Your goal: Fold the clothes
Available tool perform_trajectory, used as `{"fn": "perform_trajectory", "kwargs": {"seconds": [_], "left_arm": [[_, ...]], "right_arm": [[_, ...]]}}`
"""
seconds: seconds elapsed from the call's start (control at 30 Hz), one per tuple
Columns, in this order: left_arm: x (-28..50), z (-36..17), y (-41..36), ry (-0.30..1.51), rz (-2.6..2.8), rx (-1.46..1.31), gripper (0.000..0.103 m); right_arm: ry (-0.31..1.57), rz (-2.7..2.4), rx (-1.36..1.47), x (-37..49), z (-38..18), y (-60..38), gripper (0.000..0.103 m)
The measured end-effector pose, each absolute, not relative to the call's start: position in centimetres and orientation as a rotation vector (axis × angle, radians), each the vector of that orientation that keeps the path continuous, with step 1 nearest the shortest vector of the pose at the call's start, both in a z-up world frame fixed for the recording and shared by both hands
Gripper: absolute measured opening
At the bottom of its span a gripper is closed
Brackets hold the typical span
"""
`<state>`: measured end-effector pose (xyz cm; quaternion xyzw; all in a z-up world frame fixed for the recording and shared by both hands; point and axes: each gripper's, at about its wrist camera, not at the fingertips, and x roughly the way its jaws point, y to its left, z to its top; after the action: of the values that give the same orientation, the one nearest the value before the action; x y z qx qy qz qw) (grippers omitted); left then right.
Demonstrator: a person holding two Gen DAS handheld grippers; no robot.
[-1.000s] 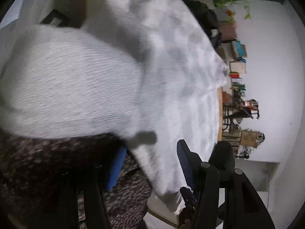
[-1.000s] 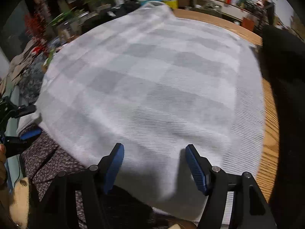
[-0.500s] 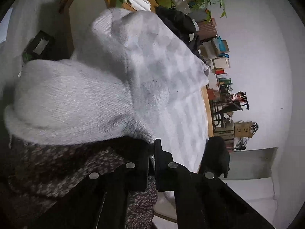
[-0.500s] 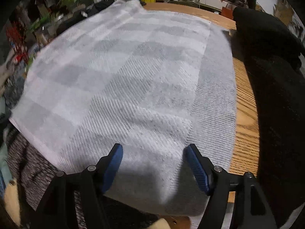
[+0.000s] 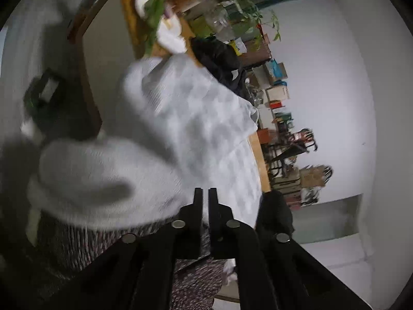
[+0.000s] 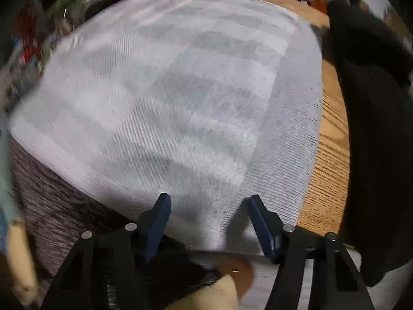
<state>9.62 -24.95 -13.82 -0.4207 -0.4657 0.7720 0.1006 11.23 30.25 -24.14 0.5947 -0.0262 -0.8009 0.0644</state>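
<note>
**Trainee:** Two grippers over one garment. Where do I start?

**Operator:** Nearest first. My left gripper (image 5: 205, 193) shows only a narrow slit between its tips, and the jaws are opening. I see no cloth pinched there; the white checked sweater (image 6: 167, 98) bulges just beyond and to the left of those tips. My right gripper (image 6: 207, 204) stands wide apart, closing a little, with the sweater's near hem straight ahead of its pads, not clamped.

**Trainee:** And farther out?

**Operator:** Past the right tips the sweater lies flat across the wooden table (image 6: 330, 155); a black garment (image 6: 374, 129) sits off to the right. I'd judge I should pinch both hem corners evenly, lift together, and keep clear of that black pile.
</note>
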Motion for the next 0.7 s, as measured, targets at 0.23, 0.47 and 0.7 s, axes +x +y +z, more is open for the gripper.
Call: {"fn": "perform_trajectory", "kwargs": {"seconds": [0.23, 0.47, 0.7], "left_arm": [[-3.6, -13.4, -15.8, -0.823, 2.388, -1.489, 0.075], [-11.1, -15.8, -10.8, -0.603, 2.406, -1.654, 0.075], [-13.3, -14.9, -15.7, -0.553, 2.510, -1.649, 0.075]], "right_arm": [[0.020, -2.562, 1.676, 2.8, -22.5, 31.6, 0.066], [0.063, -2.588, 1.745, -1.8, -23.7, 31.4, 0.070], [0.060, -2.534, 1.900, -0.2, -25.9, 34.3, 0.077]]}}
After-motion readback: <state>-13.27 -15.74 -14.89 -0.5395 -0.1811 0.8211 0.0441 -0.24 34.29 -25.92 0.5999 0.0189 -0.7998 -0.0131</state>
